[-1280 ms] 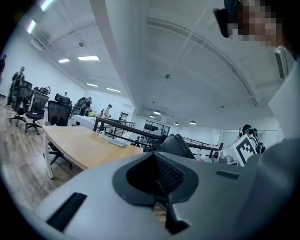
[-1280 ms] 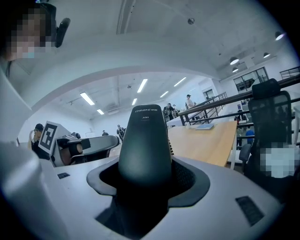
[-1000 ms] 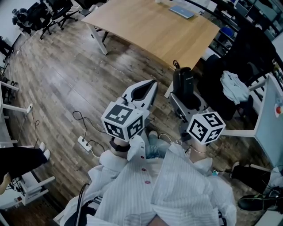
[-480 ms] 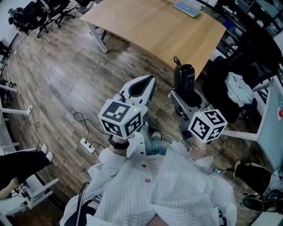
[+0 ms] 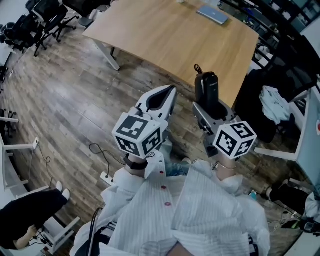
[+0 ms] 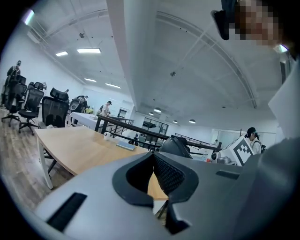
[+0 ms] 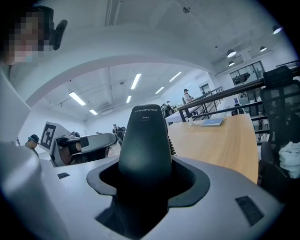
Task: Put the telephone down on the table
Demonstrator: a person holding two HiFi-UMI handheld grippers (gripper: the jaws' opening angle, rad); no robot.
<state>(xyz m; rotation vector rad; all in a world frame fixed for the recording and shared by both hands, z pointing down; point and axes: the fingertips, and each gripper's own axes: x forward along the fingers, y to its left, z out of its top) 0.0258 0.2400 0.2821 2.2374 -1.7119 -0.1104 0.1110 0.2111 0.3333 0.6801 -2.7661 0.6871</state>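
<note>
A black telephone handset (image 5: 206,90) stands upright between the jaws of my right gripper (image 5: 210,107), which is shut on its lower part. In the right gripper view the telephone (image 7: 144,140) fills the centre, and my right gripper (image 7: 140,187) clamps it from both sides. The handset's top overlaps the near edge of the light wooden table (image 5: 170,30) in the head view. My left gripper (image 5: 170,92) is held beside it on the left, shut and holding nothing. Its pads (image 6: 171,176) nearly meet, and the table (image 6: 79,145) shows beyond them.
A flat blue-grey notebook (image 5: 212,13) lies on the far side of the table. Office chairs (image 5: 45,15) stand at the far left. A power strip with cables (image 5: 106,177) lies on the wooden floor. A dark chair with white cloth (image 5: 275,107) is at the right.
The table has come closer in the head view. Both grippers have moved toward it, and the telephone's top now overlaps its near edge.
</note>
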